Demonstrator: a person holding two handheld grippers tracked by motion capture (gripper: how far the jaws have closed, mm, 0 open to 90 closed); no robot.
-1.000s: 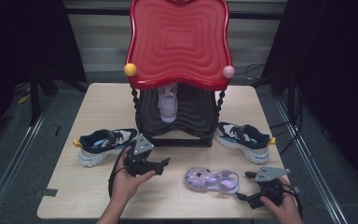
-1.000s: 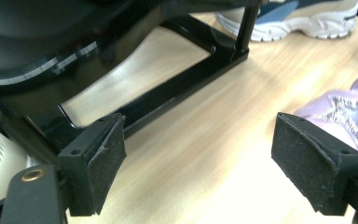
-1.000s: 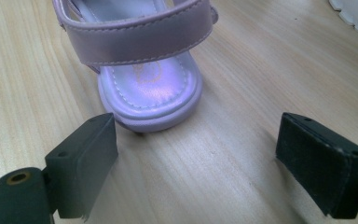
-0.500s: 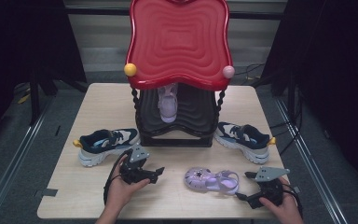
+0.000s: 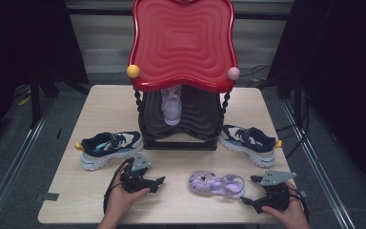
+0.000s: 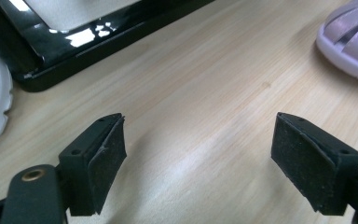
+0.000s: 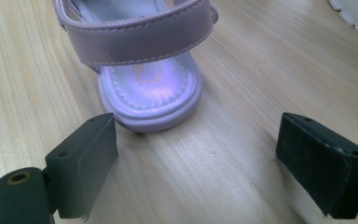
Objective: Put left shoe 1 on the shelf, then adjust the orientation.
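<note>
Lining up on the lilac sandal (image 5: 217,184) lying on the counter (image 5: 100,107) between both claws; right claw (image 7: 198,154) gaping wide, empty, just behind its heel; left claw (image 6: 200,161) likewise spread, holding nothing; next, probably, easing forward and pinching the heel rim squarely.

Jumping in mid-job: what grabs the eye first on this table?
The big glossy red wavy top of the black shoe rack at the table's far middle, a lilac sandal beneath it. A second lilac sandal lies near the front edge between both open grippers, with a navy sneaker at each side of the rack.
</note>
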